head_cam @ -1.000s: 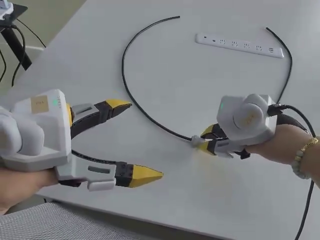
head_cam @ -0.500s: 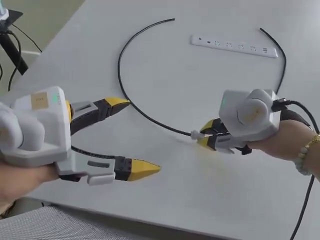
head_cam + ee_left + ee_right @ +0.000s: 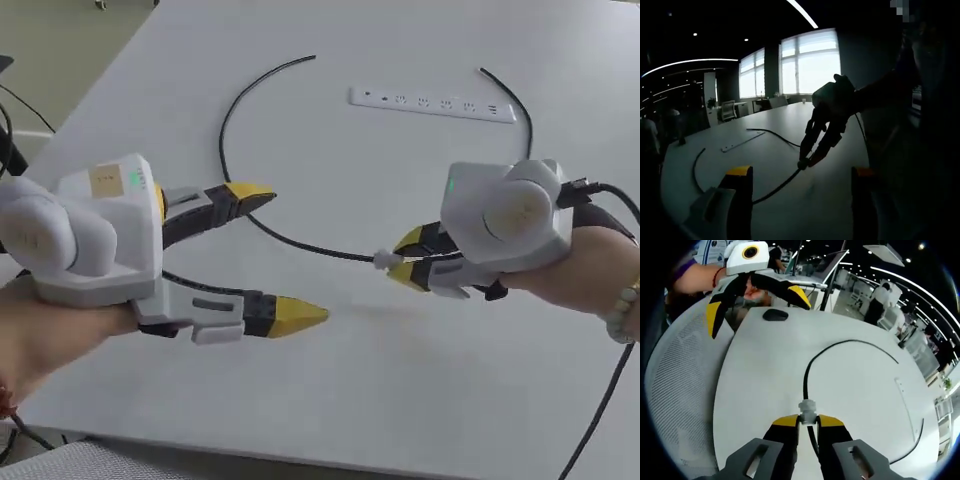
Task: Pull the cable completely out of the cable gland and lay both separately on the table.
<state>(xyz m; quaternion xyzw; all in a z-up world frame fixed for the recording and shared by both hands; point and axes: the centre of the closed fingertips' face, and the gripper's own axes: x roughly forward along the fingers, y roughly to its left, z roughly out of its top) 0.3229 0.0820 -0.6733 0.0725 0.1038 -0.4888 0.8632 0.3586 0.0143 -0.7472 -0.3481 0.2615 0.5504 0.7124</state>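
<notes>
Cable sits inside gland, right tongs clamped.

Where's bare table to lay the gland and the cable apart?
Bare table along the near edge, on the person's side of the left gripper and right gripper. Also open inside the arc of the cable, short of the power strip. Crowded between the grippers, where the cable runs to the gland.
</notes>
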